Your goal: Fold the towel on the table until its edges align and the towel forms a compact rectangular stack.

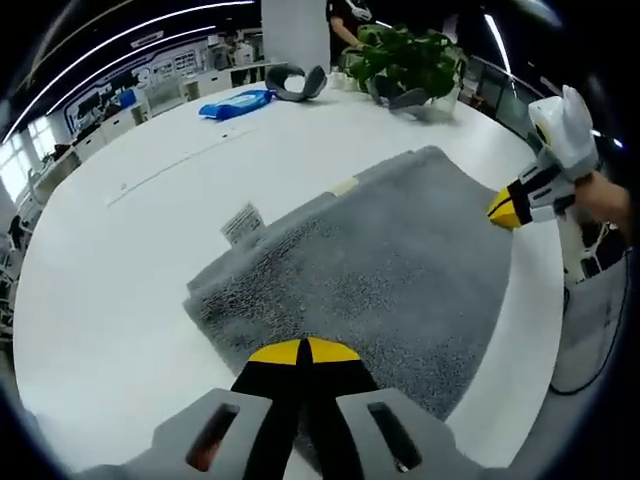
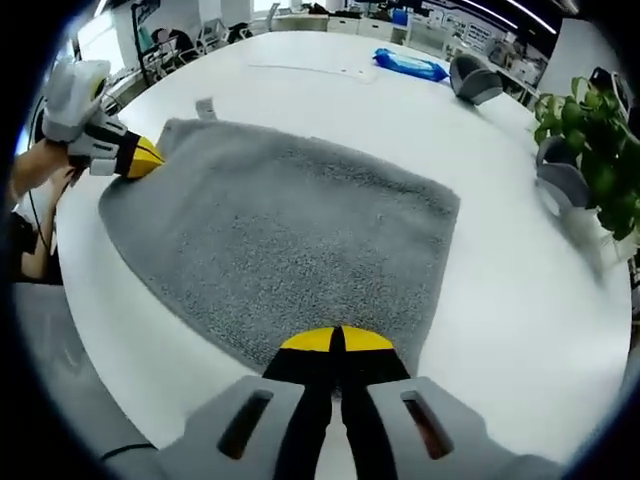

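Note:
A grey towel [image 1: 370, 260] lies folded in two layers on the white table [image 1: 110, 270], with a white label [image 1: 242, 222] sticking out at one edge. My left gripper [image 1: 303, 352] is shut, its yellow tips pinching the towel's near edge. The right gripper [image 1: 505, 208] comes in from the right, its tips at the towel's far corner. In the right gripper view the towel [image 2: 290, 230] spreads flat, and my right gripper [image 2: 337, 340] is shut on its near corner. The left gripper [image 2: 140, 157] holds the corner at the left.
A blue packet [image 1: 236, 103] [image 2: 410, 66], a grey curved cushion [image 1: 295, 82] [image 2: 473, 80] and a potted plant [image 1: 405, 60] [image 2: 590, 130] stand at the table's far side. The table edge runs close to both grippers. A person's hand [image 2: 35, 170] holds the left gripper.

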{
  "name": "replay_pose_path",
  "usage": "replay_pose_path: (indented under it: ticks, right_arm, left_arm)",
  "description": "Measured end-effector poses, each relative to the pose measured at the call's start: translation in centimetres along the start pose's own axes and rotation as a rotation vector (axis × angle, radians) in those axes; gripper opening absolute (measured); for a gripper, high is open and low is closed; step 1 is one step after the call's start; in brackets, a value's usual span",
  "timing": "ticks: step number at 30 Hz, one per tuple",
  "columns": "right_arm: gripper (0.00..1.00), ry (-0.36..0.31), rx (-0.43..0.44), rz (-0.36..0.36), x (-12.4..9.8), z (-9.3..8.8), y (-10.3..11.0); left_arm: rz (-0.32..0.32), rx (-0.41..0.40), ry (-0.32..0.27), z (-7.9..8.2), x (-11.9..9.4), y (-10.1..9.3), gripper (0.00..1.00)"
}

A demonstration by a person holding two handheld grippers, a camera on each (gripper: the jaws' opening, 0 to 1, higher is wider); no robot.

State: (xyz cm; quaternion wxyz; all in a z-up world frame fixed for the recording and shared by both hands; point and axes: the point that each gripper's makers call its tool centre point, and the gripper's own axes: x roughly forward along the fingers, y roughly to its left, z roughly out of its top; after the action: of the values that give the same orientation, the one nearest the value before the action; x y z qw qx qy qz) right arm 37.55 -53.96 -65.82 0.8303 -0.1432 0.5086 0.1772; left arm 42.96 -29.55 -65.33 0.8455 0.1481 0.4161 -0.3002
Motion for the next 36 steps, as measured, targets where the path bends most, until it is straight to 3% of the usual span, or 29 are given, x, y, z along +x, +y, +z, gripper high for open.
replay_pose_path:
  ticks: [8,36]
  right_arm:
    - [0.00,0.024,0.013,0.032,0.2,0.2,-0.4]
    - [0.00,0.026,-0.148,0.003,2.1,3.5,-2.5]
  left_arm:
    - [-0.008,-0.011,0.010,-1.0,-0.6,-0.7,0.00]
    - [0.004,-0.023,0.052,-3.6,-2.6,-4.7,0.00]
